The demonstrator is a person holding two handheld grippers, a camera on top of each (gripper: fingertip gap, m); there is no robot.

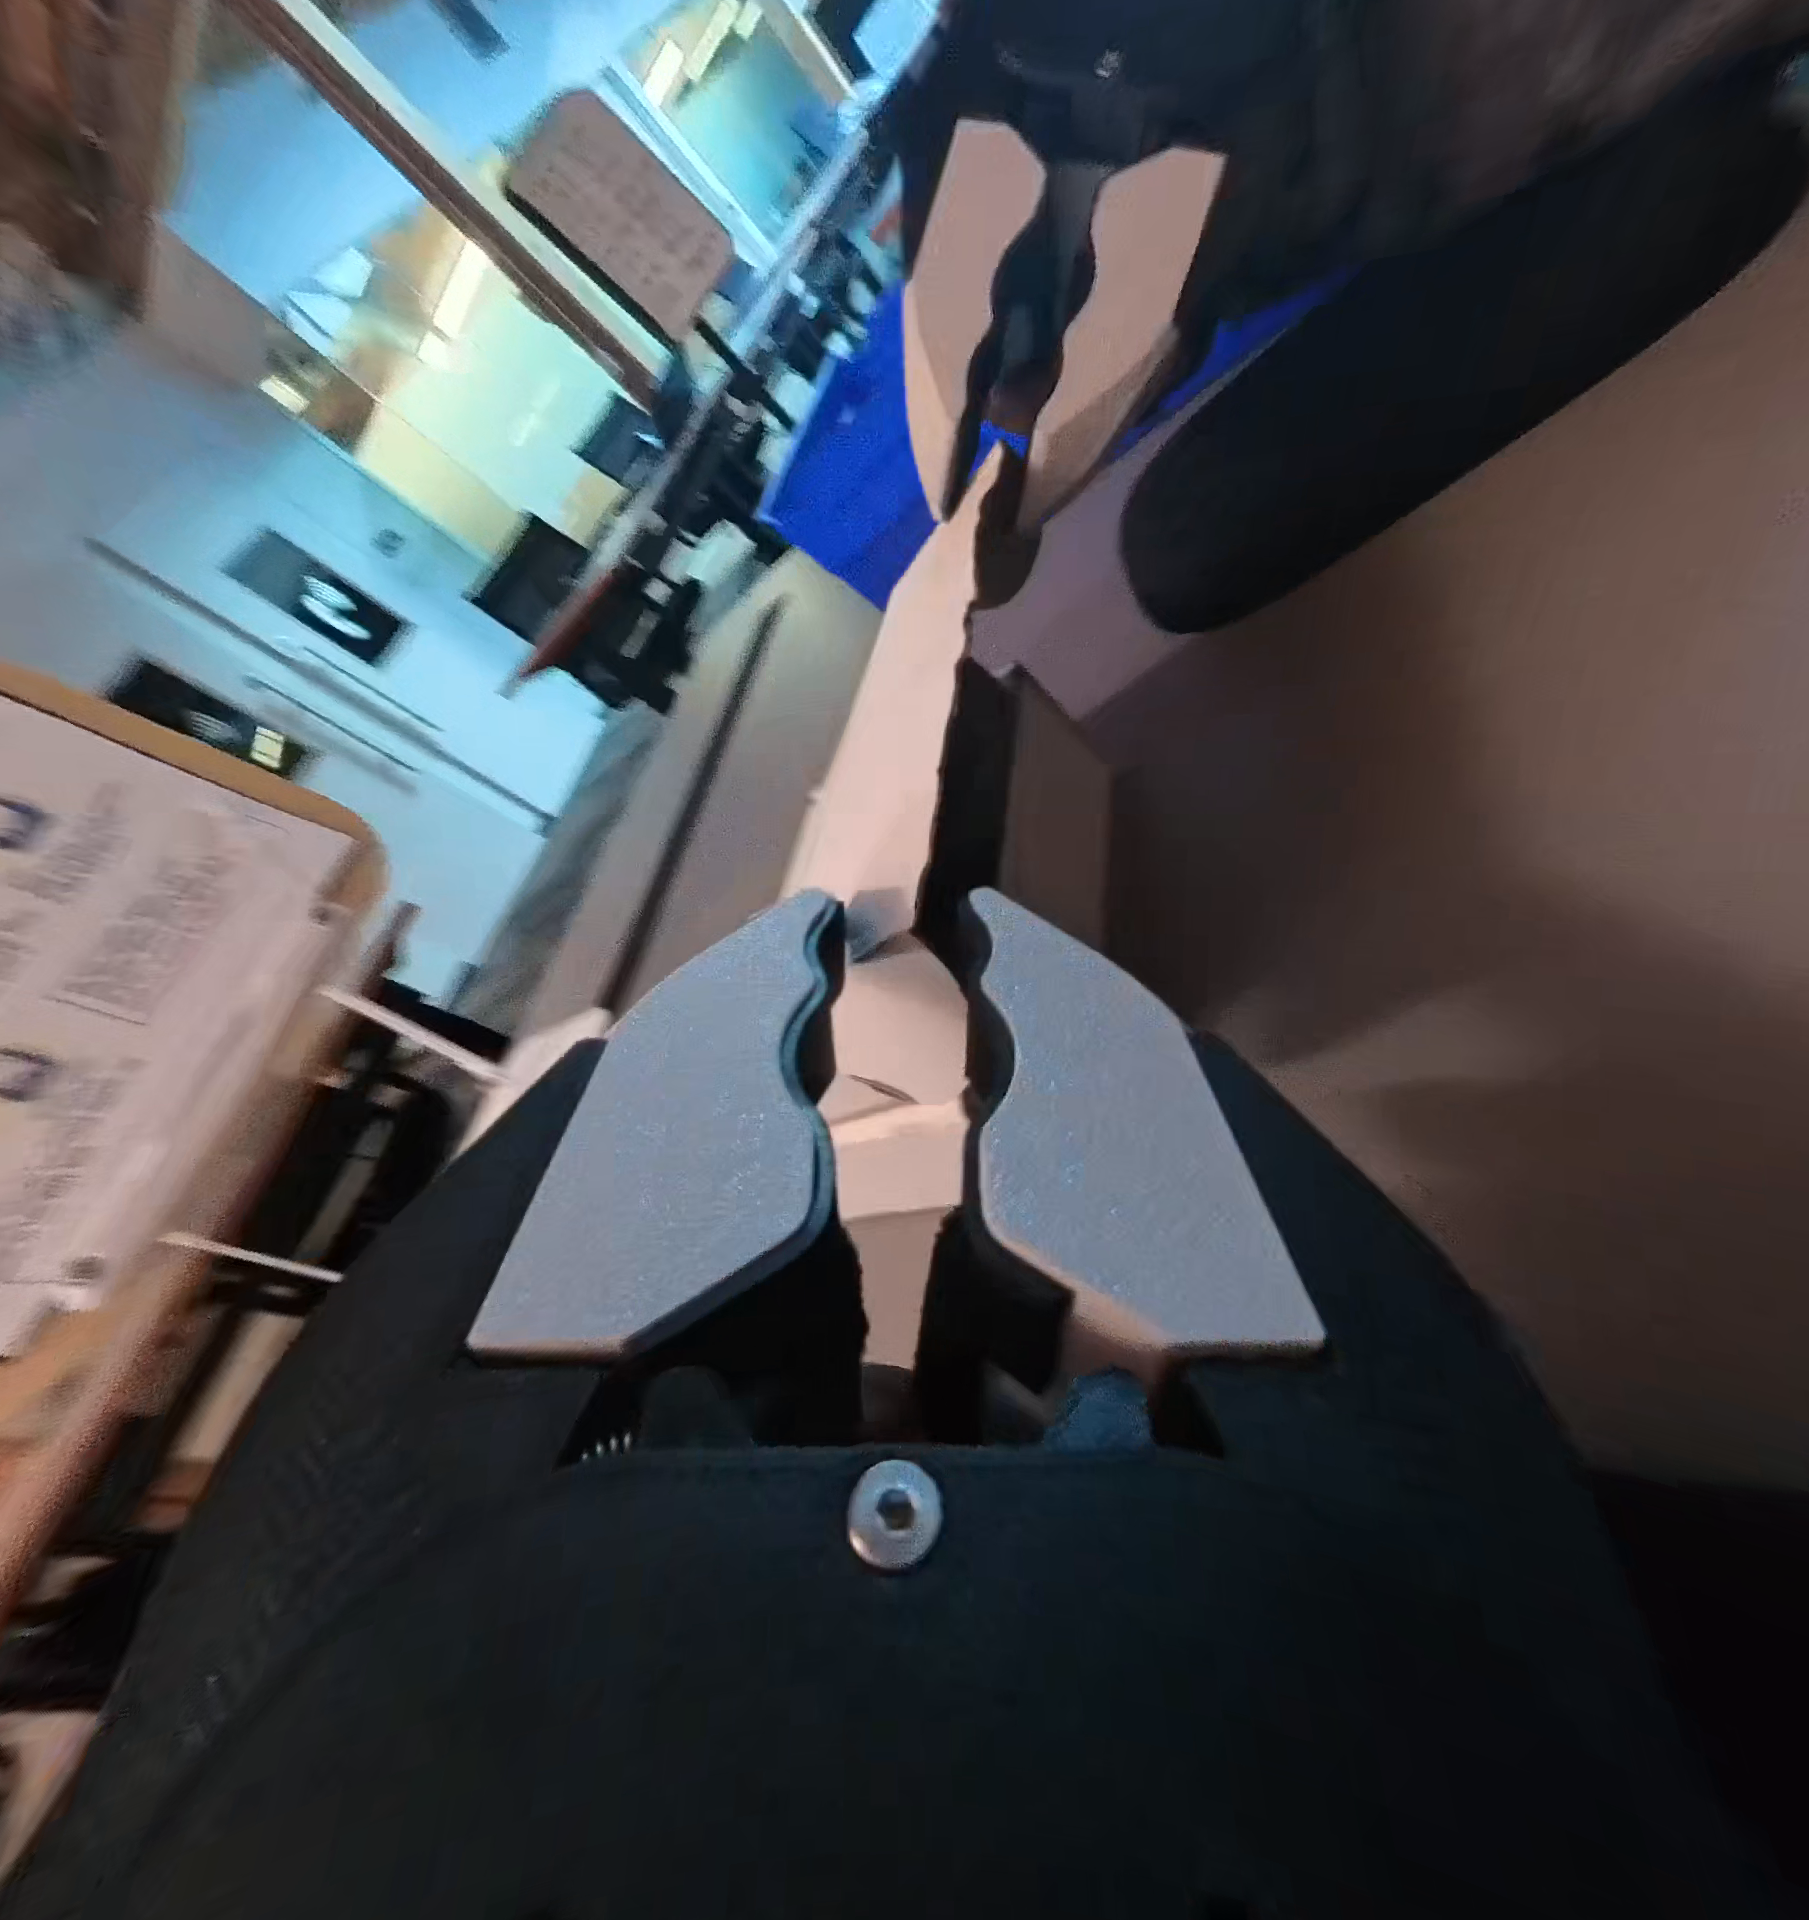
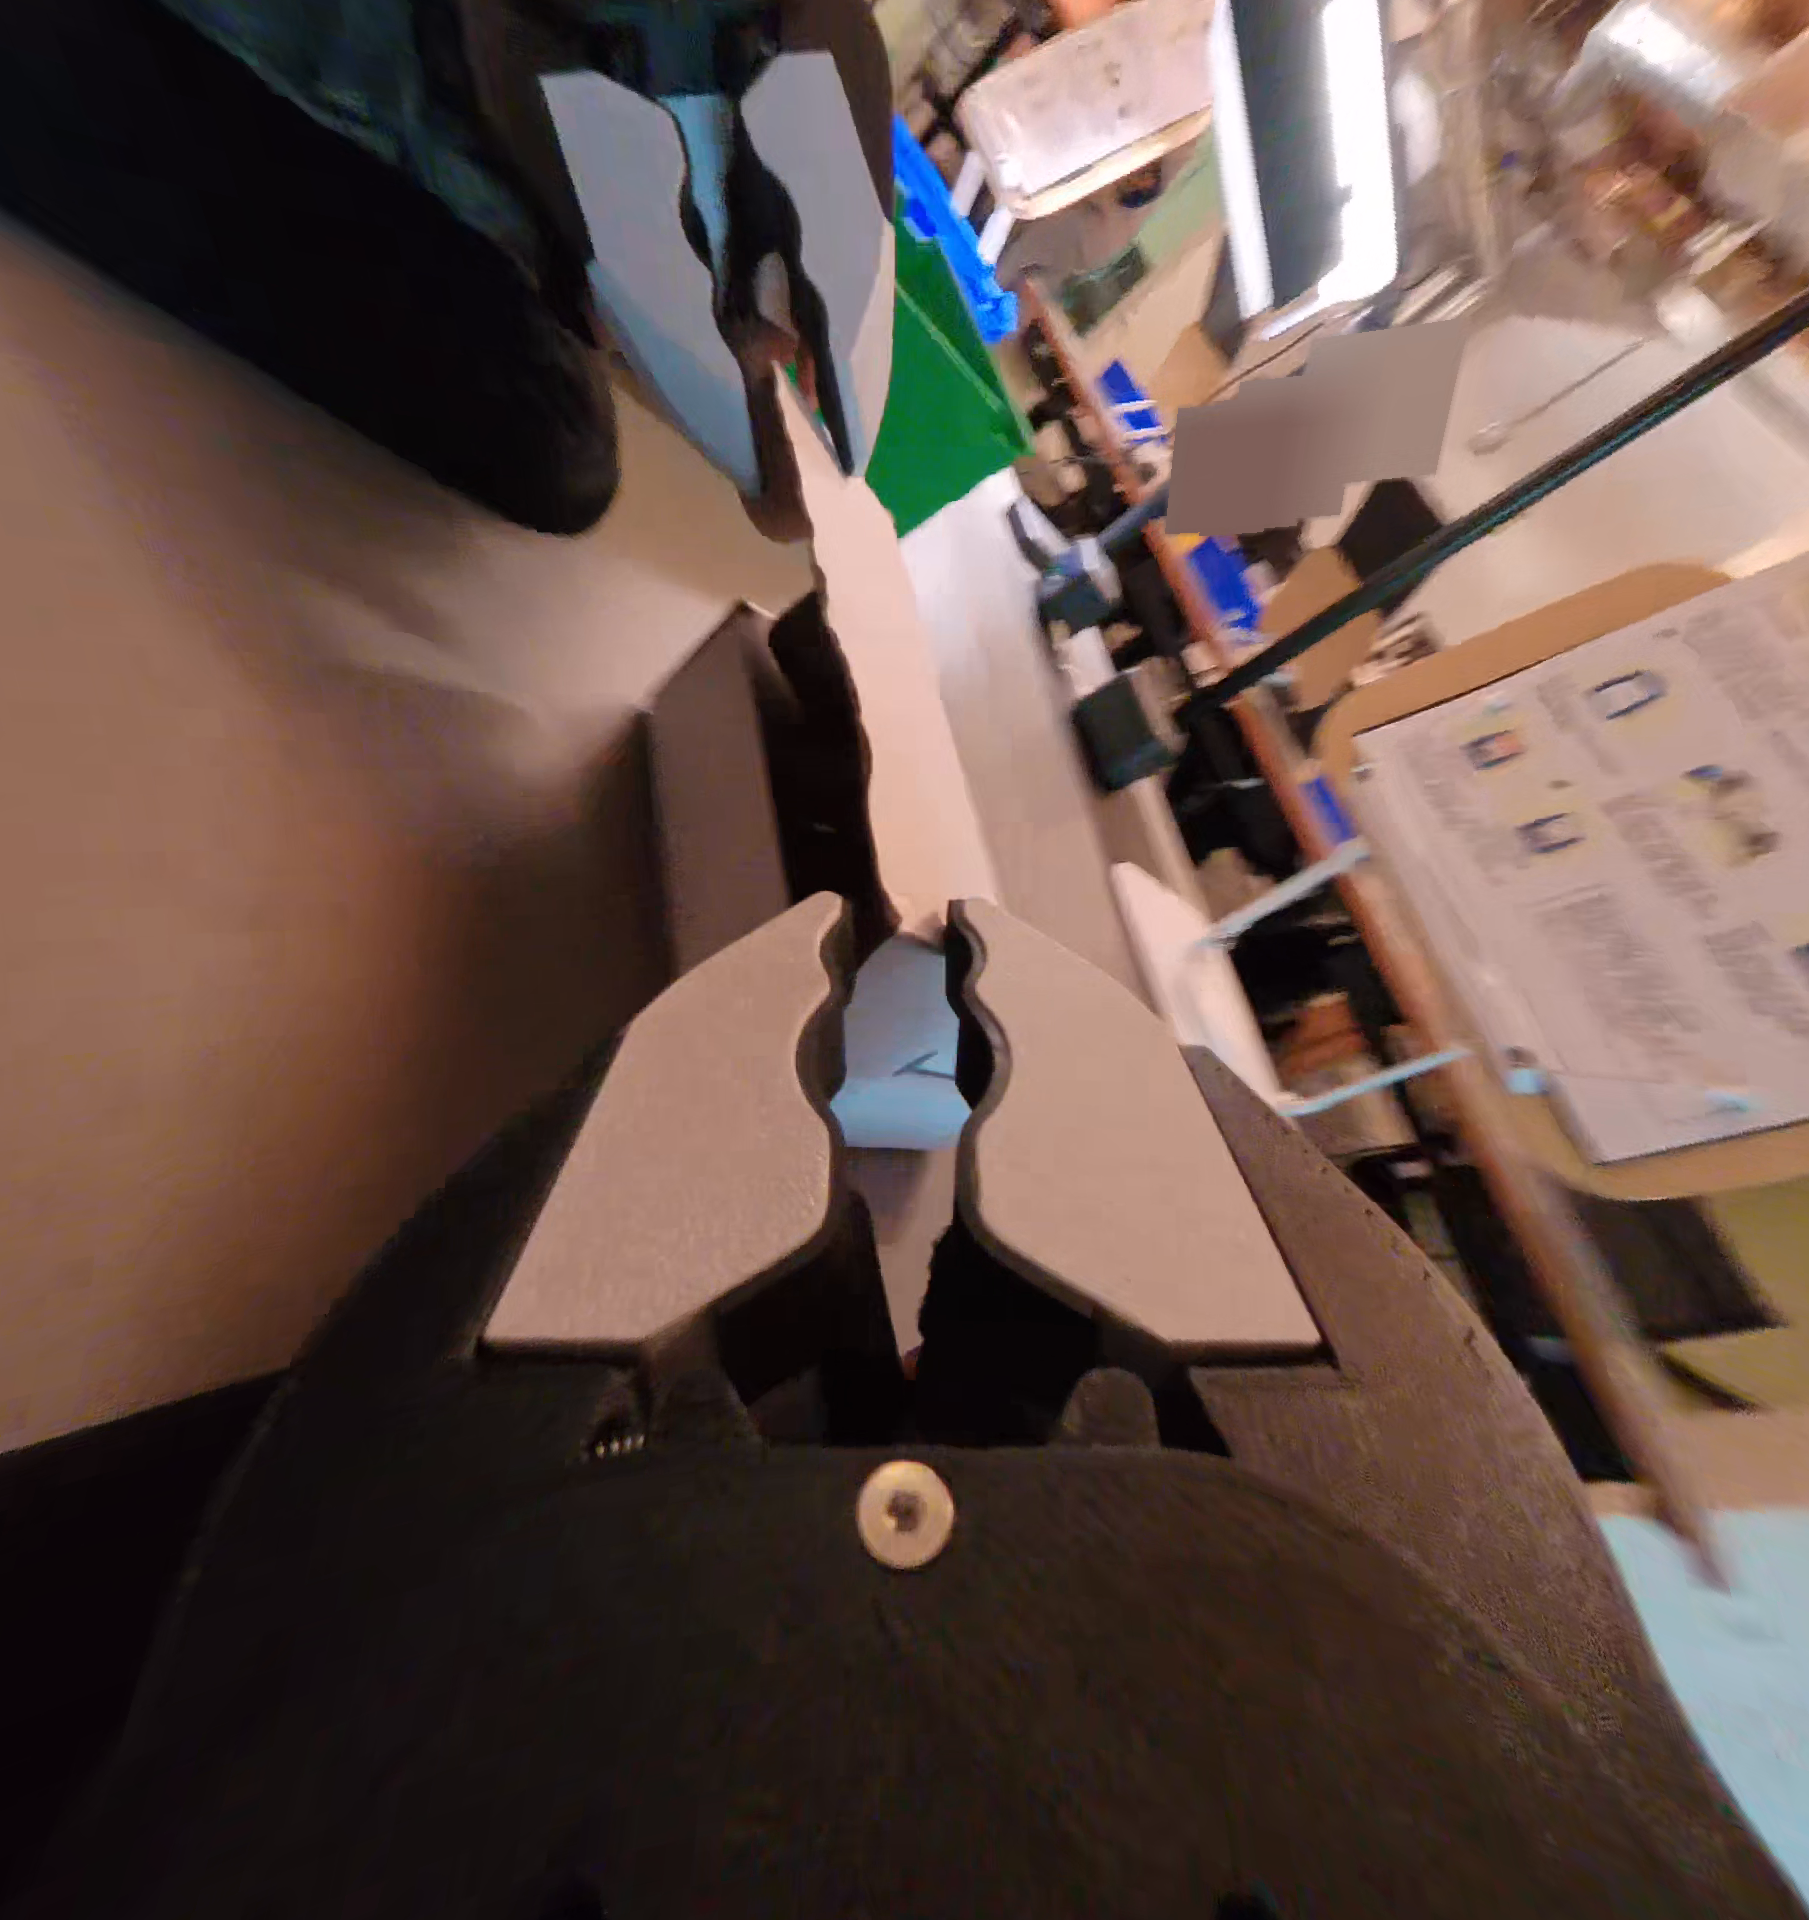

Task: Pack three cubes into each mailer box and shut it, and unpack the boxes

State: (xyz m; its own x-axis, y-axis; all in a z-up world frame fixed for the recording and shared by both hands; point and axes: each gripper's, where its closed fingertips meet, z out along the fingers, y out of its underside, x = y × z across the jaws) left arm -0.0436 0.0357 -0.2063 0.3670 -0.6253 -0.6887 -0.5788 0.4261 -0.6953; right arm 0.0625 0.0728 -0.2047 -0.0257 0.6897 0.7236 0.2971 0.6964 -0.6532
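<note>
A brown cardboard mailer box (image 1: 1451, 831) fills the right of the left wrist view and the left of the right wrist view (image 2: 256, 727). Its pale lid flap (image 2: 879, 665) runs edge-on between both grippers, with a dark slit beside it. My left gripper (image 1: 900, 920) is shut on the near end of the flap (image 1: 879, 727). My right gripper (image 2: 898, 925) is shut on the flap too. Each gripper shows far off in the other's view, the right one (image 1: 1004, 447) and the left one (image 2: 775, 343), both pinching the same flap. The inside of the box is hidden.
A green block-like thing (image 2: 931, 416) and a blue one (image 2: 941, 208) lie beyond the box; blue also shows in the left wrist view (image 1: 848, 447). A clipboard with printed sheets stands at the side (image 1: 100, 987) (image 2: 1658, 862). Shelving and tables lie behind. Spacing between my two grippers at the tips: around 12 cm.
</note>
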